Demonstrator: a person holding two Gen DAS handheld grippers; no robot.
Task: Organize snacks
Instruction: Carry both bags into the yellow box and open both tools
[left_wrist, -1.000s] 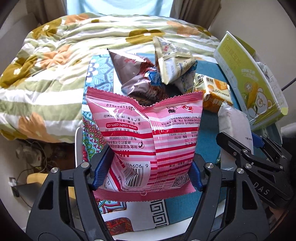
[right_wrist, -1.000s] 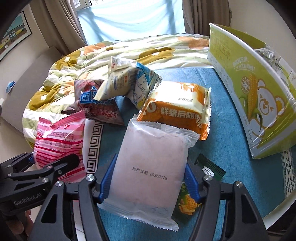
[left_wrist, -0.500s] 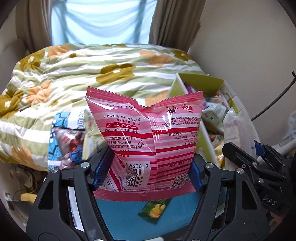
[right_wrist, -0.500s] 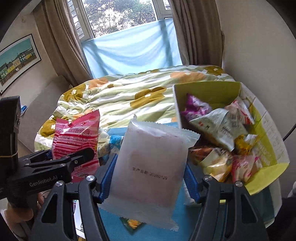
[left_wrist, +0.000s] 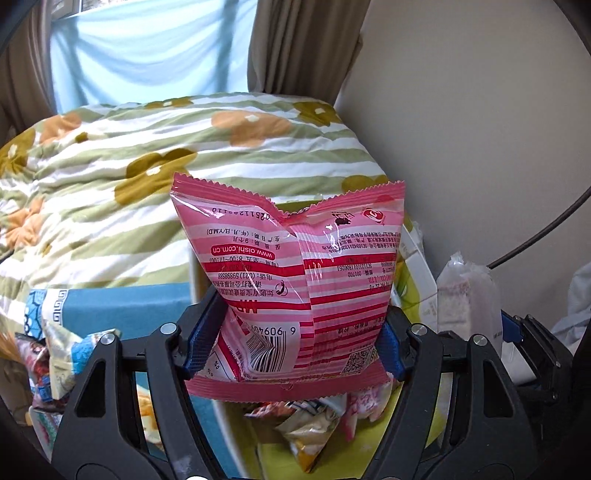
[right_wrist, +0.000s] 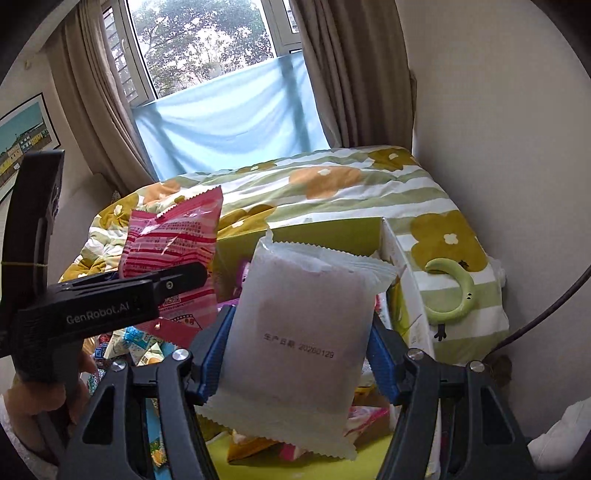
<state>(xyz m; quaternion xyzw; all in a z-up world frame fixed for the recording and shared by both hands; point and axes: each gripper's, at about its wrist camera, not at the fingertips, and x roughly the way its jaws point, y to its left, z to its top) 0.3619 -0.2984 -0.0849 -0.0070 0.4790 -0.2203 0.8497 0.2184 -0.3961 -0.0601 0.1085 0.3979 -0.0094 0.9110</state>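
Daylight from a curtained window fell across a bed with a flower-print quilt (right_wrist: 332, 192), and beside it stood a yellow-green box (right_wrist: 317, 236) already part-filled with packets. Over that box the left tool (left_wrist: 295, 339) carried a pink bag (left_wrist: 291, 280), its blue pads (left_wrist: 203, 336) against the bag's lower sides while its jaws were easing apart. The right tool (right_wrist: 295, 354), to the right of the left one, pinched a white pouch (right_wrist: 303, 332) by its edges above the box's open top. Loose snacks (left_wrist: 55, 358) lay on the blue counter (left_wrist: 122, 314) left of the box.

The step in hand appeared to be the drop into the box. To do it well, each packet would best be lowered until it hung low inside the box walls before the pads let go, and the two tools kept apart so one bag would not knock the other over the rim. An empty patch of the box floor would suit better than the heaped middle.

The pink bag was glossy, crinkled film, puffed with air, with serrated seals at both ends. The pouch was frosted, matte and flatter, stamped with a date. Both looked light and slippery, and likely to slide when released.
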